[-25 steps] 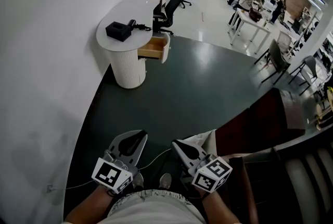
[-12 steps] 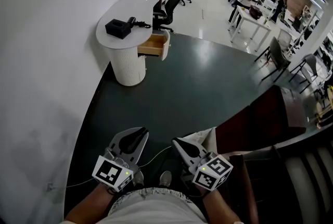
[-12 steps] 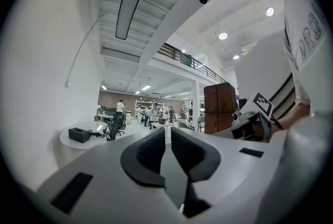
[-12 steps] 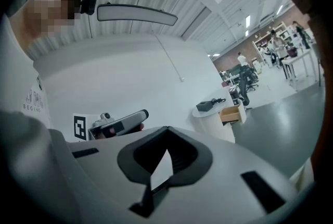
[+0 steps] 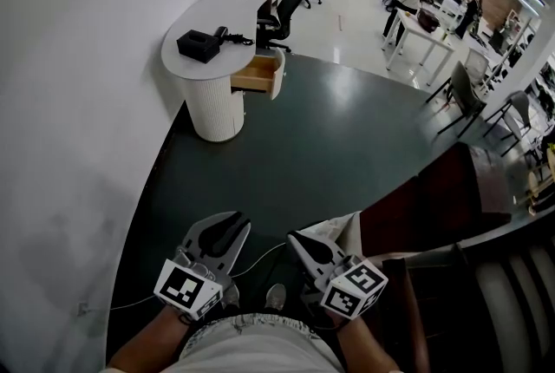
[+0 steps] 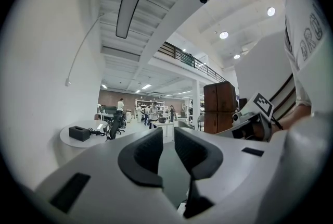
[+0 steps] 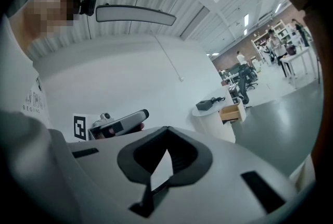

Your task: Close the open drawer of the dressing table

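Drawer [image 5: 257,75] hangs open on right side of round white surface [image 5: 208,16], far across dark floor [image 5: 303,154], well apart from me. Left claw [image 6: 167,137] has just been opening: part spread, nothing in it. Right claw [image 7: 166,137] pressed together, empty. Plan: walk up, square to drawer front, push straight w/ closed right claw, centred, no skew.

Head view looks steeply down; both gripper views look level; all 3 share the distant dressing table [image 5: 215,107].
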`<state>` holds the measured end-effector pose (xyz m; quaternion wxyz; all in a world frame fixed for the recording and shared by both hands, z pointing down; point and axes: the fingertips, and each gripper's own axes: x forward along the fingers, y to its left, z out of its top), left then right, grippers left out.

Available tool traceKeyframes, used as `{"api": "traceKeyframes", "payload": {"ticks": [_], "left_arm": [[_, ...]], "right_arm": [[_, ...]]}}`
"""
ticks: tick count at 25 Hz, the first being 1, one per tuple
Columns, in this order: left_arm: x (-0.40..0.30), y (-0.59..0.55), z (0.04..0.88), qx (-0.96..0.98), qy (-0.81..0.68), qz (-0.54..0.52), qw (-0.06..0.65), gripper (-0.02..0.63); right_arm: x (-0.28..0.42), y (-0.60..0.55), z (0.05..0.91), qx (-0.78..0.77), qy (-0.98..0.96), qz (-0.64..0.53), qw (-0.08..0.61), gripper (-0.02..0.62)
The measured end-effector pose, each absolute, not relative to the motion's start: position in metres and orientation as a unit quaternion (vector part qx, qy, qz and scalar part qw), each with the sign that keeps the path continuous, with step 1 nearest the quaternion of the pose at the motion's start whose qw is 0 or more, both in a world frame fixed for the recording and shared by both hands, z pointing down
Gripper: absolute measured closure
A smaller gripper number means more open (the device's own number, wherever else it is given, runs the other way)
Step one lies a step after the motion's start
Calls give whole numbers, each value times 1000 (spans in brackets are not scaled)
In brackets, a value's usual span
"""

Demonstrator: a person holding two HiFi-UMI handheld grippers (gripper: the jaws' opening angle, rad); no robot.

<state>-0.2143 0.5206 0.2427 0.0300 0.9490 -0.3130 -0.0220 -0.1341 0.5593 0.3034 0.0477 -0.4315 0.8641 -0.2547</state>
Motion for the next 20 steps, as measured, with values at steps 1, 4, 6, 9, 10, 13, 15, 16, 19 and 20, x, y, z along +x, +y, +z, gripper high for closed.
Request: {"api": "traceKeyframes", "payload": {"ticks": [1,4,6,9,10,13,15,16,19,20], "left_arm": [[-214,521,243,949,-313,-22,30,526],[-214,521,244,949,-313,-21,29,523],[-212,521,244,949,-313,-20,29,518],[-210,521,242,949,-313,-22,31,511],[-210,521,242,949,-313,-22,31,509],[-207,521,242,949,-314,-23,30,505],[-206,521,241,948,-316,-25,28,500],[-206,520,241,948,-317,-26,28,497],[-204,521,240,947,-320,-26,27,488],[-203,522,239,946,-321,-27,27,485]], "right_arm": [[-134,560,304,-431,864,-255,48,586],[-134,559,304,-431,864,-256,49,586],[-133,560,304,-431,864,-256,49,586],[-131,560,303,-431,864,-256,49,586],[-130,560,303,-432,864,-255,49,586],[-126,559,303,-433,864,-254,49,586],[-124,557,302,-433,864,-252,50,586],[-123,556,301,-433,864,-251,51,586],[-121,553,297,-432,864,-251,58,586],[-121,552,296,-431,865,-249,60,586]]}}
